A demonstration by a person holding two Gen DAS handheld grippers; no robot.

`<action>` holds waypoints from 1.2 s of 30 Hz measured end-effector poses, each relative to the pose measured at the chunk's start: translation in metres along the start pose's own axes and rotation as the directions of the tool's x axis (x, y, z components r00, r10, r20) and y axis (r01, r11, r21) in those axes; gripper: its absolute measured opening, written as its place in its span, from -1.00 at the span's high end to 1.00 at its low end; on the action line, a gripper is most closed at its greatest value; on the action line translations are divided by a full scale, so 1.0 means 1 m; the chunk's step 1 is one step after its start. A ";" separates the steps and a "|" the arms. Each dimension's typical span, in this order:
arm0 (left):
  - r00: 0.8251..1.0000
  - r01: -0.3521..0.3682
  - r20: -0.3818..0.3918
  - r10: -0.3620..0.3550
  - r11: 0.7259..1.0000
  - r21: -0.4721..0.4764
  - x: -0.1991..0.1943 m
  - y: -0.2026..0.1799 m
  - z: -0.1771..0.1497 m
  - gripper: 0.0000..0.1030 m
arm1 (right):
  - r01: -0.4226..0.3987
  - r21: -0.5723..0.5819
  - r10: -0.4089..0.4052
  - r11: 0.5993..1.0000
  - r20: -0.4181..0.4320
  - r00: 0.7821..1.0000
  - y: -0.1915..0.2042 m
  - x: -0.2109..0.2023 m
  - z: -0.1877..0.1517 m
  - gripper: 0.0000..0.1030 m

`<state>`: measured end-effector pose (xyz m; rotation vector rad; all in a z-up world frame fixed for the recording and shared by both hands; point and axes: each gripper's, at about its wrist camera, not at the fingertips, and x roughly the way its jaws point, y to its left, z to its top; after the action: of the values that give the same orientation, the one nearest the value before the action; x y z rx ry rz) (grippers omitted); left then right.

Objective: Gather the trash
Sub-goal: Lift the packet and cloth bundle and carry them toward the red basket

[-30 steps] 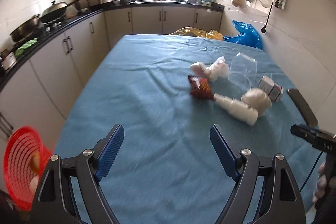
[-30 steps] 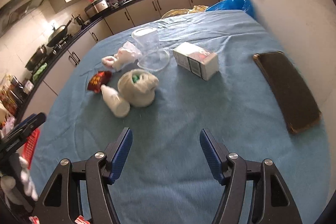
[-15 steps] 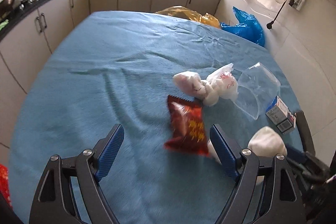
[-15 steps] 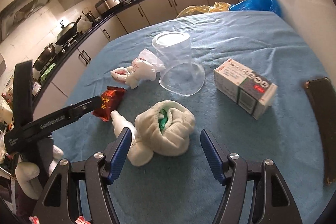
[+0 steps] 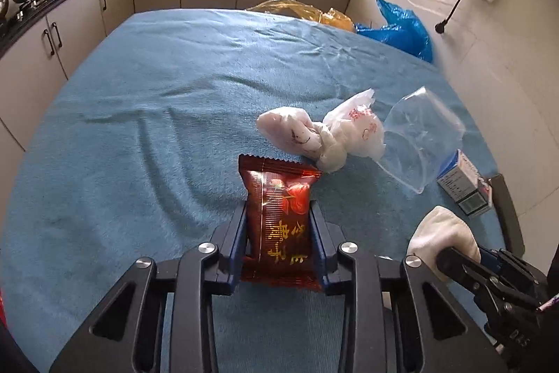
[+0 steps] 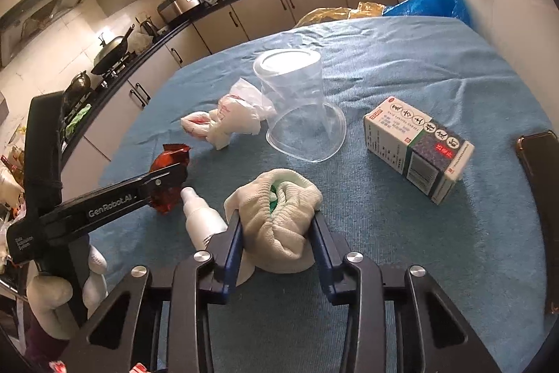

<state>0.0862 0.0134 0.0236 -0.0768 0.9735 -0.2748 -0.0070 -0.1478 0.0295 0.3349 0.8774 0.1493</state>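
Note:
My left gripper (image 5: 278,215) is shut on a red snack wrapper (image 5: 277,215) lying on the blue tablecloth; the wrapper also shows in the right wrist view (image 6: 167,170). My right gripper (image 6: 277,226) is shut on a balled white sock (image 6: 279,219) with green inside; the sock also shows in the left wrist view (image 5: 442,233). A white spray bottle (image 6: 201,219) lies just left of the sock. A crumpled white plastic bag (image 5: 314,135) (image 6: 223,121), a clear plastic cup (image 6: 297,107) (image 5: 419,142) on its side and a small medicine box (image 6: 415,149) (image 5: 464,184) lie further out.
A dark phone (image 6: 541,184) lies at the table's right edge. Blue (image 5: 398,27) and yellow (image 5: 300,9) bags sit beyond the far edge by the wall. Kitchen cabinets (image 5: 87,9) with cookware run along the left and back.
Both grippers moved forward and closed: the left on the red wrapper, the right on the white sock. One second ago both were open and farther back.

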 end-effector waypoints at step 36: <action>0.962 -0.207 0.162 0.220 0.974 -0.097 -0.173 0.039 -0.153 0.39 | 0.144 -0.189 -0.137 0.971 0.048 0.989 0.091 -0.095 -0.098 0.26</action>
<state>-0.1242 0.1058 0.0699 -0.0665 0.8131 -0.0293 -0.1422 -0.0654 0.0722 0.0946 0.8423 0.0954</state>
